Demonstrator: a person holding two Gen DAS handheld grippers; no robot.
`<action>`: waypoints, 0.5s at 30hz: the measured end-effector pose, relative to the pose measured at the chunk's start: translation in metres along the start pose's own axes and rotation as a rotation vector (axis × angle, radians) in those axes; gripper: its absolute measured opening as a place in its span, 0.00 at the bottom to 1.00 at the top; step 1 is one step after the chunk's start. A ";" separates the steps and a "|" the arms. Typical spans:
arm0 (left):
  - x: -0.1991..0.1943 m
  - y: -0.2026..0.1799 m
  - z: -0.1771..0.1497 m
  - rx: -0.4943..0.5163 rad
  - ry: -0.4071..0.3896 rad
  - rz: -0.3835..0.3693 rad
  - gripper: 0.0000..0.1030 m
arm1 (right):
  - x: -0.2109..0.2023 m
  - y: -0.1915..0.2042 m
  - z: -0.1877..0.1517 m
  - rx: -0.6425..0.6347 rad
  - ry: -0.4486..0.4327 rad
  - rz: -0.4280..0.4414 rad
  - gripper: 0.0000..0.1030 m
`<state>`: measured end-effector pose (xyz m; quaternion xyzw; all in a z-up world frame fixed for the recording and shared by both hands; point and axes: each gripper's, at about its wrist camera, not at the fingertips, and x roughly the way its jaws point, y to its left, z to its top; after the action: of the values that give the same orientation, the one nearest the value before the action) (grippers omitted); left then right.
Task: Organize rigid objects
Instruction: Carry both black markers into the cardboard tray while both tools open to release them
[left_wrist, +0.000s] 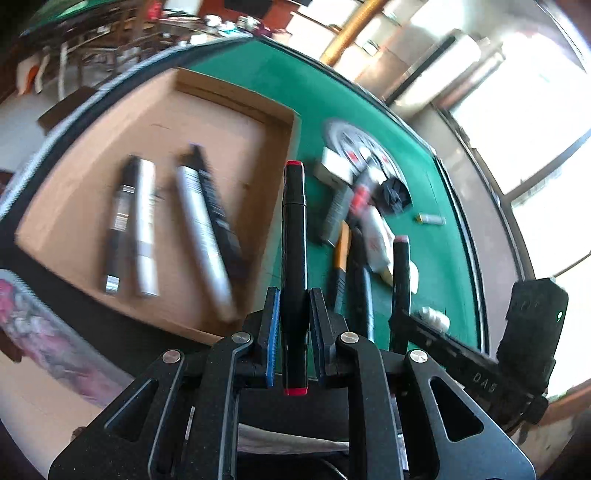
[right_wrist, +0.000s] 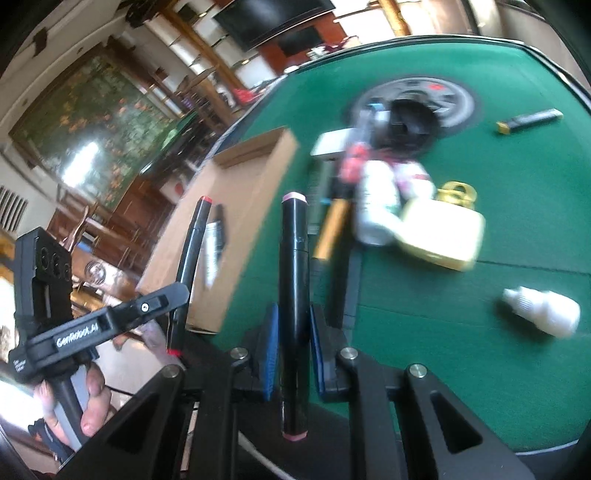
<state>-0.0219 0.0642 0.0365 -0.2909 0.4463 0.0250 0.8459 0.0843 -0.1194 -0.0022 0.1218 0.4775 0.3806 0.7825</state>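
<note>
My left gripper is shut on a black marker with red ends, held above the right edge of a shallow cardboard box. Several pens and markers lie in the box. My right gripper is shut on a black marker with pink ends above the green table. The left gripper with its red-ended marker shows at the left in the right wrist view. The right gripper's marker shows in the left wrist view.
A pile of mixed objects lies mid-table: a white bottle, a cream case, an orange-handled tool, a grey block. A small white dropper bottle and a yellow-capped stick lie apart. A round grey panel sits in the table centre.
</note>
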 end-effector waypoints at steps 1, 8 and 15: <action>-0.004 0.005 0.003 -0.008 -0.005 0.005 0.14 | 0.005 0.005 0.003 -0.007 0.007 0.011 0.15; -0.026 0.059 0.031 -0.063 -0.064 0.063 0.14 | 0.056 0.057 0.037 -0.058 0.066 0.070 0.15; -0.020 0.106 0.046 -0.110 -0.053 0.092 0.14 | 0.100 0.097 0.053 -0.117 0.117 0.071 0.15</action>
<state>-0.0318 0.1799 0.0220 -0.3152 0.4347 0.0961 0.8381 0.1076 0.0268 0.0138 0.0704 0.4948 0.4418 0.7450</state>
